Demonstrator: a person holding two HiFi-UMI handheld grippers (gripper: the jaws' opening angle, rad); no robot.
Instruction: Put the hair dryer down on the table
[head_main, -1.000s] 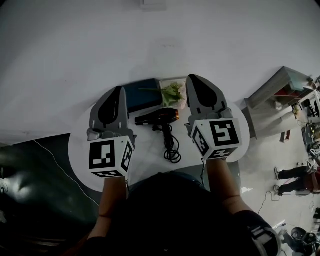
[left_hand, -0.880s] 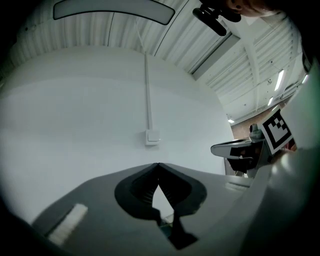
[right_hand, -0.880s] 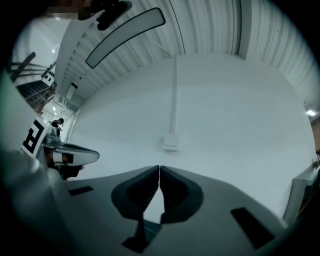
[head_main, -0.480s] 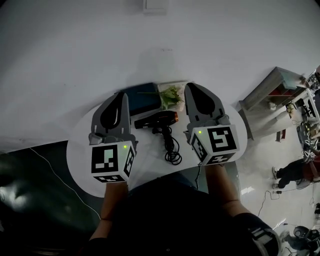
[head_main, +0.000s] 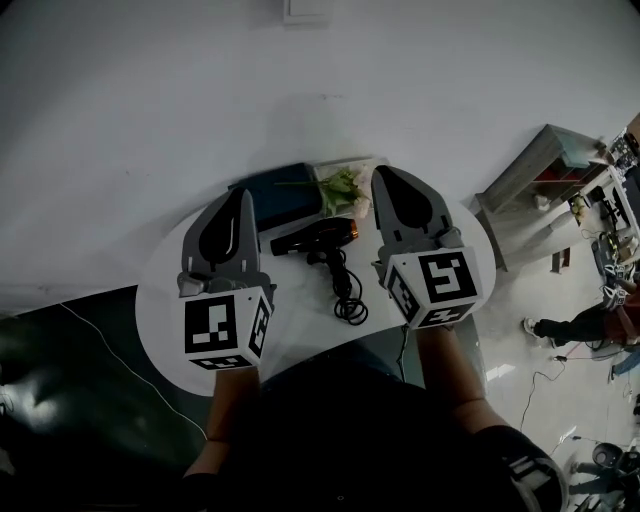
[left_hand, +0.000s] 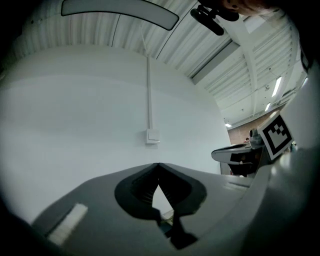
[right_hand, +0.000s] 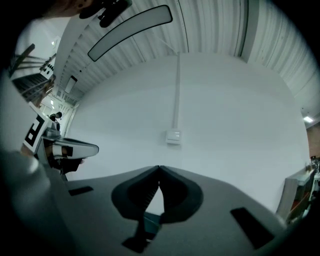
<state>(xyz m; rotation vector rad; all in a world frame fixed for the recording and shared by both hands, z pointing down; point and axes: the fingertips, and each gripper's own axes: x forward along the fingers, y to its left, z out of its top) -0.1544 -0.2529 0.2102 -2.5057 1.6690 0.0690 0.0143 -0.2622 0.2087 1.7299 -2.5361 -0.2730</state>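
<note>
Since the hair dryer (head_main: 315, 238) lies flat on the table (head_main: 300, 325) between the left gripper (head_main: 243, 192) and right gripper (head_main: 381, 170), touched by neither, the job looks done. Left gripper view: jaws pressed together, empty. Right gripper view: likewise.

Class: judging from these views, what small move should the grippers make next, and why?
Probably none beyond drawing both back: the hair dryer already lies on the table, and the left gripper and right gripper are shut, empty.
</note>
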